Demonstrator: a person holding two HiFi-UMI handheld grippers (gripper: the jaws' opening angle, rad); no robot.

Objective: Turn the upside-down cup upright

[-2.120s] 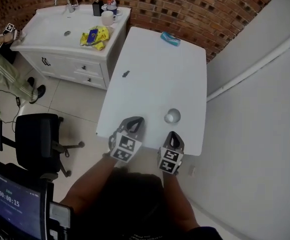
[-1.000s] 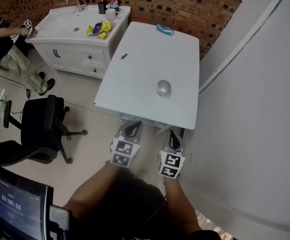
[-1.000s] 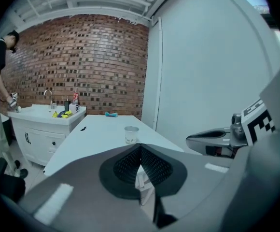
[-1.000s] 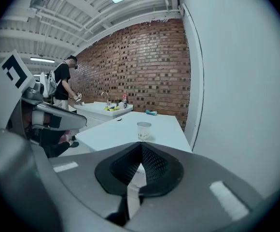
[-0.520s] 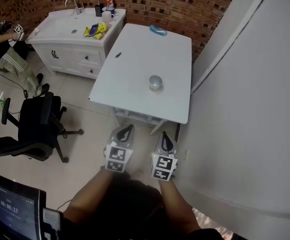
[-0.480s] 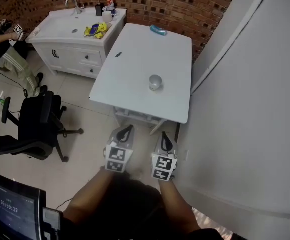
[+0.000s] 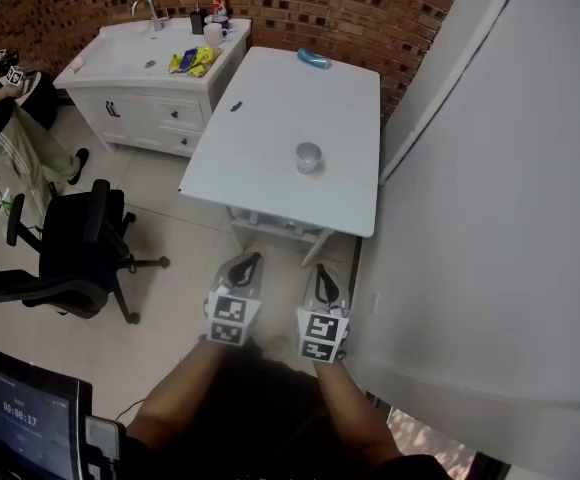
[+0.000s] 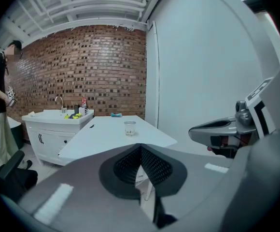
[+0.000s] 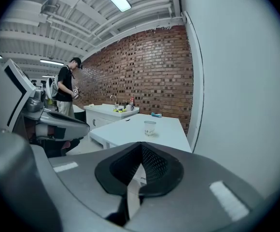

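Where the view is nearest, the left gripper (image 7: 247, 262) and right gripper (image 7: 322, 275) are held side by side over pale floor tiles (image 7: 170, 208), short of the table. Jaws on both are pressed fully together, ribbed black pads meeting in a narrow V, nothing gripped. Grey moulded shells are noted, with marker cubes behind.

White table (image 7: 270, 118): smooth, matte, rectangular top, corners square. Near edge lies just ahead of the gripper tips. Right long edge runs close along a plain white wall (image 7: 490, 218); left long edge faces open floor.

Cup (image 7: 308, 157): small, clear, tapered, wider rim uppermost, standing alone on the near half of the table, nearer the right edge. Bare tabletop is seen all round it.

Left of the grippers, a black office chair (image 7: 80, 243) on a star base is noted. Farther along the table, a small dark object (image 7: 236, 106) and a blue object (image 7: 314, 58) at the far end. Beyond, a white vanity cabinet (image 7: 140, 118) stands against rough red brick wall (image 7: 370, 8).
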